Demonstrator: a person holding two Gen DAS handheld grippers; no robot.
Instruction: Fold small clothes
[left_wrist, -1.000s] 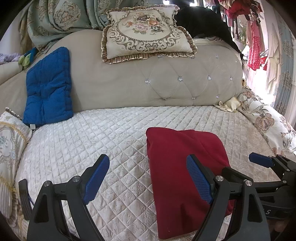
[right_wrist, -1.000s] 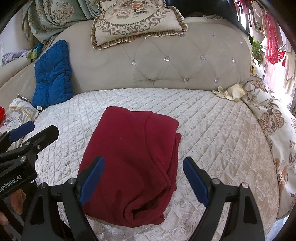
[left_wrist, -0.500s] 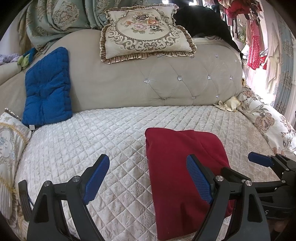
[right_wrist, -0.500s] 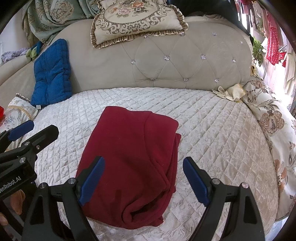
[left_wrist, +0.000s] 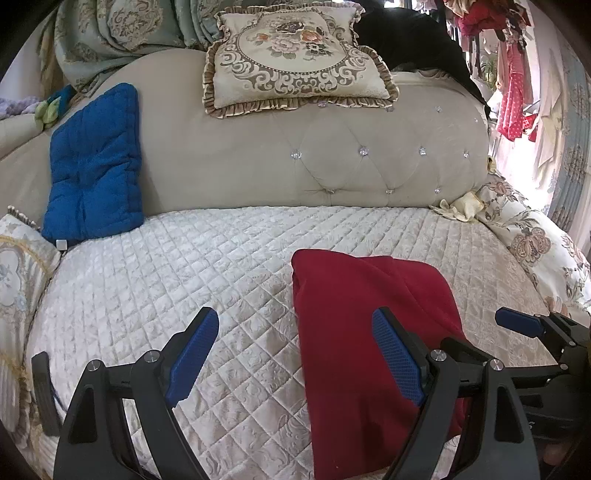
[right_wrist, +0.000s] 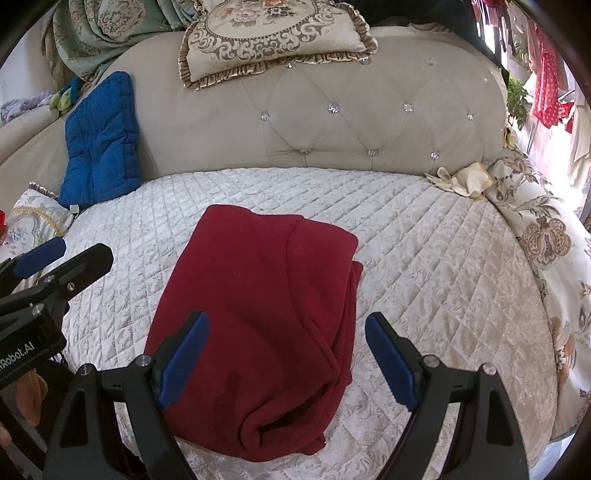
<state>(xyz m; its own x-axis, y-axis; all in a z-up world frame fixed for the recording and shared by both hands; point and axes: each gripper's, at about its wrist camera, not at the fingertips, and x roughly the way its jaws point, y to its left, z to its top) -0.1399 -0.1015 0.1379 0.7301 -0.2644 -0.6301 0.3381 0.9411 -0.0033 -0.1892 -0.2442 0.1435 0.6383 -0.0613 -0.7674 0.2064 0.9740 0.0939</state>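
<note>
Red garment (right_wrist: 258, 314): matt soft knit or fleece cloth, slightly fuzzy. Bed cover (right_wrist: 424, 258): quilted cream fabric, diamond stitching, faint satin sheen. Headboard (left_wrist: 332, 155): tufted beige upholstery, matt, shiny crystal-like buttons. Blue cushion (left_wrist: 96, 166): quilted matt cloth. Ornate pillow (left_wrist: 295, 59): woven brocade, ruffled satin-look edge. Left gripper (left_wrist: 295, 354) and right gripper (right_wrist: 288, 354): matt black plastic frames, blue textured rubbery pads, bright metal screws.

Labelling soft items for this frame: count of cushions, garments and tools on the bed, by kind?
Red folded garment: 1
Blue cushion: 1
Floral frilled cushion, on top of the headboard: 1
Tools, left tool and right tool, both open and empty: 2
Total: 5
</note>
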